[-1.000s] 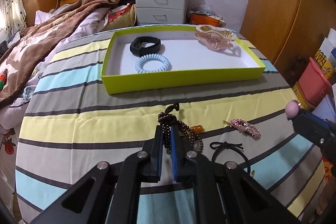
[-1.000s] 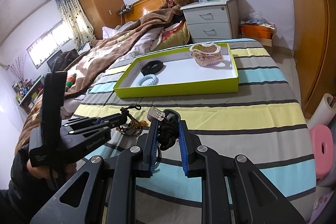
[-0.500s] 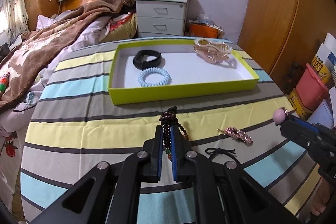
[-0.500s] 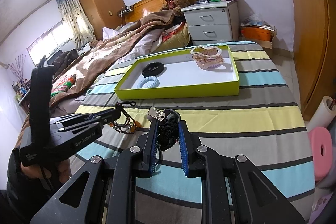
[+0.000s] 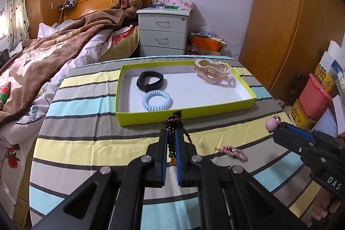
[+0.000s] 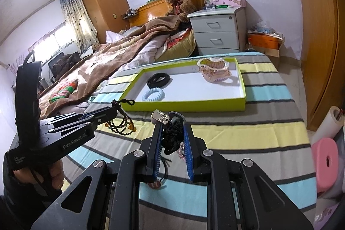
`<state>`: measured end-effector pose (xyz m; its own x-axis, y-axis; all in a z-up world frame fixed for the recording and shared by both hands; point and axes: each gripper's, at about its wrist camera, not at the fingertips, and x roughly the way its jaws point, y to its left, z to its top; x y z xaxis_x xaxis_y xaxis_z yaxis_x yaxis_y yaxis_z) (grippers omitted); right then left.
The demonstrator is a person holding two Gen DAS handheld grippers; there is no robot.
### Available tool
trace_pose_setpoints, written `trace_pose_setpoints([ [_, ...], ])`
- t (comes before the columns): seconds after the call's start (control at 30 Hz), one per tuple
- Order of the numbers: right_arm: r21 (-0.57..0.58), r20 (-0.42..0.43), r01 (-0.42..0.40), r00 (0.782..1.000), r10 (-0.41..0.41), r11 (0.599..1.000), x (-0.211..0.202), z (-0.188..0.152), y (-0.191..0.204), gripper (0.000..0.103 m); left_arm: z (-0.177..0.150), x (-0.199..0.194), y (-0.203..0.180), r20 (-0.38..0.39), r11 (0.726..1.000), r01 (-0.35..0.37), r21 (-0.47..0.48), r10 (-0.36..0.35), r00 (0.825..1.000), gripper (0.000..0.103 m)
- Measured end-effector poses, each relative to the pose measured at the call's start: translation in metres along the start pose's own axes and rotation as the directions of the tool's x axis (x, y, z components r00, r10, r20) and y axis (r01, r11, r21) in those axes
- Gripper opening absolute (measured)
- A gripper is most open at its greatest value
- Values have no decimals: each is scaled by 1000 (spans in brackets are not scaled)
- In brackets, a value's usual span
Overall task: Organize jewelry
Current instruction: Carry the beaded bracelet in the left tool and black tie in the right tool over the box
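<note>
My left gripper (image 5: pixel 170 133) is shut on a dark bead bracelet (image 5: pixel 172 122) and holds it above the striped cloth, in front of the green tray (image 5: pixel 185 115); the beads also hang from it in the right wrist view (image 6: pixel 120 124). My right gripper (image 6: pixel 171 124) is shut on a black cord necklace with a metal tag (image 6: pixel 160 116); it also shows in the left wrist view (image 5: pixel 278 128). The tray holds a black band (image 5: pixel 151 80), a blue coil hair tie (image 5: pixel 157 100) and a pink claw clip (image 5: pixel 212 70).
A pink beaded hair clip (image 5: pixel 234 151) lies on the striped tablecloth (image 5: pixel 86 143) to the right of my left gripper. A bed with a brown blanket (image 5: pixel 43 57) is at the left, a white nightstand (image 5: pixel 163 31) behind, boxes and a red bin (image 5: pixel 314 98) at the right.
My left gripper has lifted the bead bracelet off the cloth and risen, toward the tray. My right gripper has risen a little with the cord necklace still in it.
</note>
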<state>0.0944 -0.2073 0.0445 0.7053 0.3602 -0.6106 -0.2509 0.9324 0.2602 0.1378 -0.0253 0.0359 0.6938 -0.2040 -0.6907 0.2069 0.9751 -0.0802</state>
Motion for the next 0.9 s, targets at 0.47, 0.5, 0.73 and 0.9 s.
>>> trace_pose_setpoints([
  [0.47,-32,37,36,999,-35,999,9,48,-4,20,43,-1,7,42,999,39,-9,-38,998,7],
  [0.5,-32,37,43,998,-42,999,11,51,-5,20,46,0,6,45,999,40,-9,-39,998,7],
  [0.73,-40,-1,86,996,-86,996,38,67,-19,20,70,18,5,48,997,79,-8,-79,996,7],
  [0.9,-37,-45,110,993,-112,993,61,75,-33,20,84,42,5,25,994,103,-24,-102,994,7],
])
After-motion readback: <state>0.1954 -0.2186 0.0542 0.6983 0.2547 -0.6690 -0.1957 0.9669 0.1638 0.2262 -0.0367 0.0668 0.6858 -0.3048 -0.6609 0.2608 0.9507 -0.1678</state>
